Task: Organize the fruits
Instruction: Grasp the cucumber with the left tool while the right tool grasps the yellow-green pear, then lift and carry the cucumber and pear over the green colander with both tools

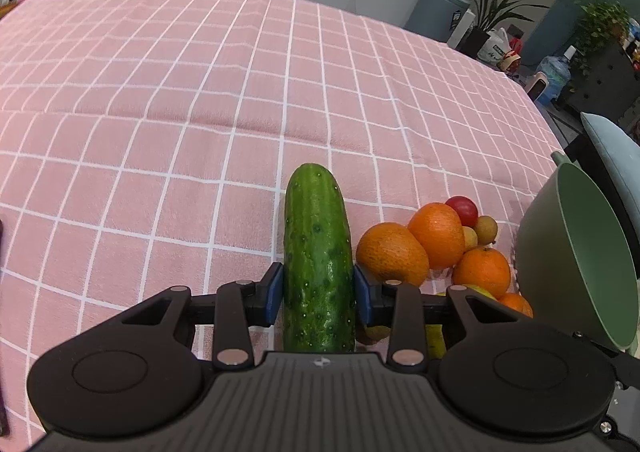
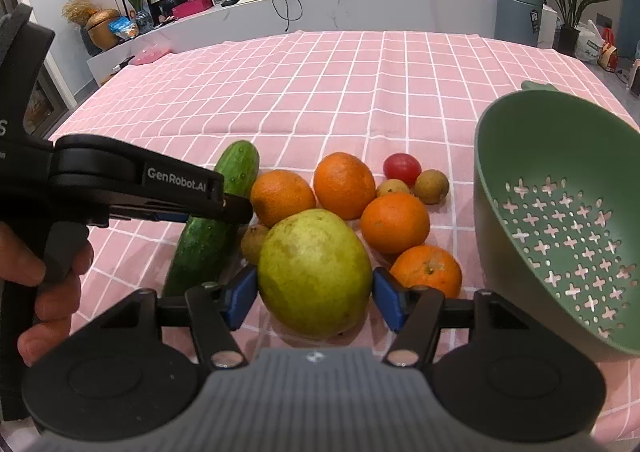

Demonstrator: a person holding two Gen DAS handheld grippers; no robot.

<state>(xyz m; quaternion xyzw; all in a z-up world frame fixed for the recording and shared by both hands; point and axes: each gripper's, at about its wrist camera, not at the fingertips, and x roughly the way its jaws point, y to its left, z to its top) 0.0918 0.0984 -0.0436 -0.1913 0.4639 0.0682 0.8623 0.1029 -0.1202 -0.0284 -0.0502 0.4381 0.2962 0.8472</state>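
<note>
In the left wrist view my left gripper [image 1: 318, 288] is shut on a green cucumber [image 1: 316, 252] that lies on the pink checked cloth [image 1: 160, 112]. In the right wrist view my right gripper [image 2: 316, 292] has its blue pads on both sides of a yellow-green pear [image 2: 316, 272], close to its skin. The cucumber [image 2: 212, 228] lies left of the pear with the left gripper [image 2: 224, 208] across it. Several oranges [image 2: 394, 222], a red tomato [image 2: 402, 167] and small brown fruits [image 2: 431, 186] lie behind the pear.
A green colander [image 2: 560, 220] stands tilted at the right, its holed inside facing the fruit; it also shows in the left wrist view [image 1: 580, 252]. A grey counter [image 2: 360, 8] with clutter and plants runs behind the table. A hand [image 2: 44, 276] holds the left gripper.
</note>
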